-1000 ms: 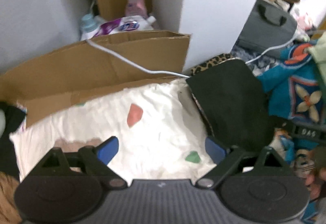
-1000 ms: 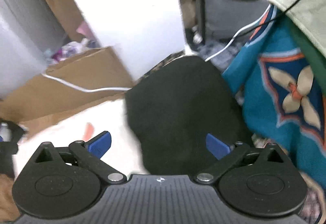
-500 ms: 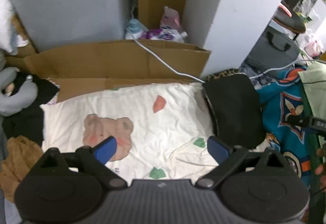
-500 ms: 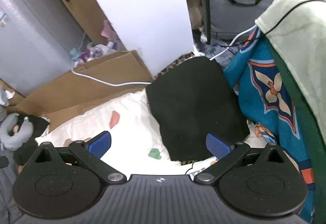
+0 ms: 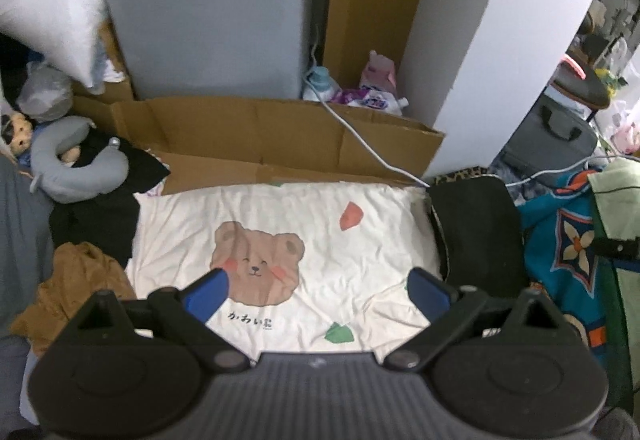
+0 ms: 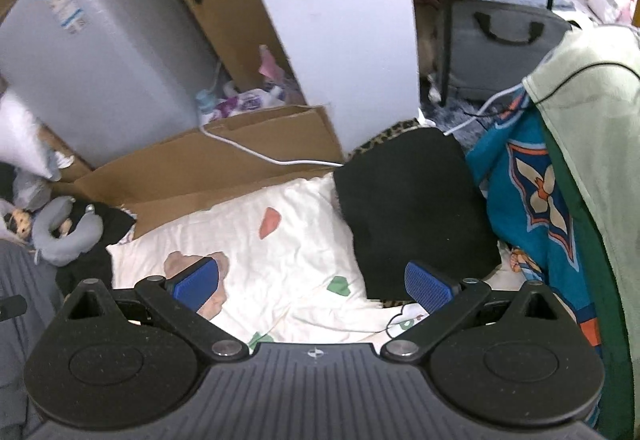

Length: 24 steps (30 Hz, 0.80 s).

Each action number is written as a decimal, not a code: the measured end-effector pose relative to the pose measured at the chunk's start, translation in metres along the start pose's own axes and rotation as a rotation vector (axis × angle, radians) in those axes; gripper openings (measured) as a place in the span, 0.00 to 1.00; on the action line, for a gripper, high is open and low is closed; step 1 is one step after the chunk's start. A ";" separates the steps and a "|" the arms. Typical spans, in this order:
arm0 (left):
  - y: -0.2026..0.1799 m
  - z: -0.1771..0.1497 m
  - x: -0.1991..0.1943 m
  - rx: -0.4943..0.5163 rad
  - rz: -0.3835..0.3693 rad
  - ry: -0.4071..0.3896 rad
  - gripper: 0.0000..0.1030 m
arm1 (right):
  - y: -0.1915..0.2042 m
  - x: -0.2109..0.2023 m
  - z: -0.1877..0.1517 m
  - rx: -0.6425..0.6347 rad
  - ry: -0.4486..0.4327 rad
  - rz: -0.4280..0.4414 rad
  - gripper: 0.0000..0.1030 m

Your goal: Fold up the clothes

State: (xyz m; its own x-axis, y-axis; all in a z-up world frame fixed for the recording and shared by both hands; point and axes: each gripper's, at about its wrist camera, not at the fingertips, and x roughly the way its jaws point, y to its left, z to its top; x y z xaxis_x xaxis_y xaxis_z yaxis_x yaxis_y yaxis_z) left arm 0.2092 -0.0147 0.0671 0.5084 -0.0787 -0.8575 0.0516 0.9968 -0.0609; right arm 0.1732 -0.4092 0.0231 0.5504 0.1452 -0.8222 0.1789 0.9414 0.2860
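Hovering over bed, both grippers empty, fingers wide.
Risk: left gripper (image 5: 316, 290) or right gripper (image 6: 314, 282) pinches bear-print sheet (image 5: 320, 240) along with black garment (image 6: 412, 208); brown garment (image 5: 76, 280) untouched.

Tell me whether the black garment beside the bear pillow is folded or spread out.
Folded. The black garment lies as a compact, straight-edged rectangle beside the cream bear-print pillow, with no sleeves or legs showing.

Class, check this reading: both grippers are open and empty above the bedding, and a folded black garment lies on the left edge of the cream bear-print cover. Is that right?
One detail is wrong. The black garment lies on the right edge of the cream bear-print cover, not the left, as the left wrist view shows. The left gripper and right gripper are open and empty.
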 end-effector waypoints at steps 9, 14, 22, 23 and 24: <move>0.034 -0.033 -0.041 0.006 0.022 -0.056 0.96 | 0.028 -0.031 -0.015 -0.066 -0.036 0.008 0.99; 0.052 -0.049 -0.054 -0.018 0.092 -0.085 0.97 | 0.031 -0.042 -0.027 -0.089 -0.063 0.029 0.99; 0.071 -0.090 -0.077 -0.068 0.123 -0.118 0.98 | 0.033 -0.071 -0.053 -0.147 -0.116 0.041 0.99; 0.073 -0.094 -0.078 -0.072 0.131 -0.118 0.98 | 0.034 -0.075 -0.056 -0.162 -0.122 0.038 0.99; 0.074 -0.098 -0.079 -0.079 0.138 -0.118 0.98 | 0.035 -0.078 -0.058 -0.173 -0.130 0.034 0.99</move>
State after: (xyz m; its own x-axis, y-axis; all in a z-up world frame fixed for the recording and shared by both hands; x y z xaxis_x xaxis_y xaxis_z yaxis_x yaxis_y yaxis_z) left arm 0.0889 0.0666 0.0799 0.6033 0.0625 -0.7951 -0.0907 0.9958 0.0094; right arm 0.0888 -0.3703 0.0685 0.6564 0.1483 -0.7397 0.0216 0.9764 0.2148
